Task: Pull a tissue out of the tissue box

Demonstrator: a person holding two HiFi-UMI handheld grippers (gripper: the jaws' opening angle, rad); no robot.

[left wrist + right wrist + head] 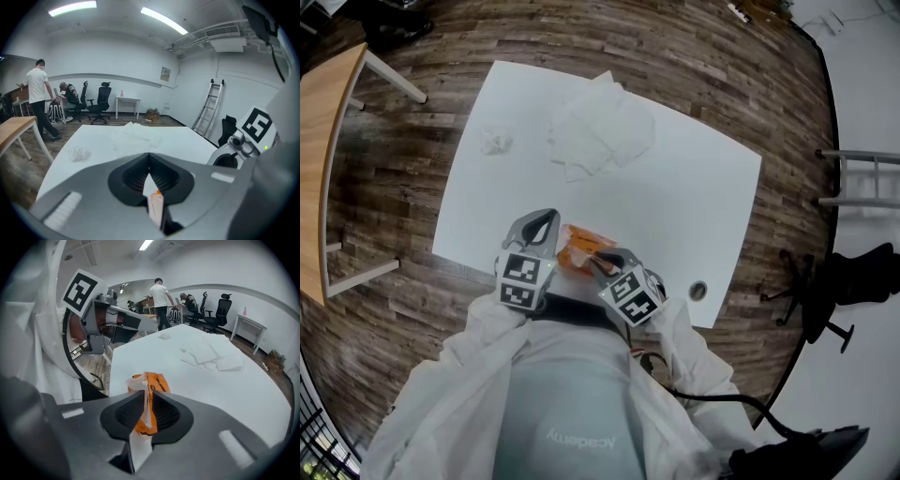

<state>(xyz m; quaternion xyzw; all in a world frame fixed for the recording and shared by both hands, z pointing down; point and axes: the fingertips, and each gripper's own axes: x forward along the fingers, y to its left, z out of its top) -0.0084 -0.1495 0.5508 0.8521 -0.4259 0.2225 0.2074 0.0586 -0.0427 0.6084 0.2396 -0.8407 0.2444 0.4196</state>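
Note:
An orange tissue pack (579, 248) lies near the front edge of the white table (703, 187), between my two grippers. My left gripper (556, 246) comes at it from the left. In the left gripper view its jaws (149, 165) are closed, with a thin orange-and-white edge of the pack (156, 206) pinched between them. My right gripper (598, 263) sits on the pack's right side. In the right gripper view a white tissue (139, 446) stands up out of the pack (157, 382) and runs through the narrow gap of the right gripper (146, 398), whose pads press on it.
A loose pile of flat tissues (600, 131) and a crumpled one (495, 141) lie at the table's far side. A wooden table (323, 141) stands to the left and an office chair (844, 281) to the right. People stand far back in the room (40, 93).

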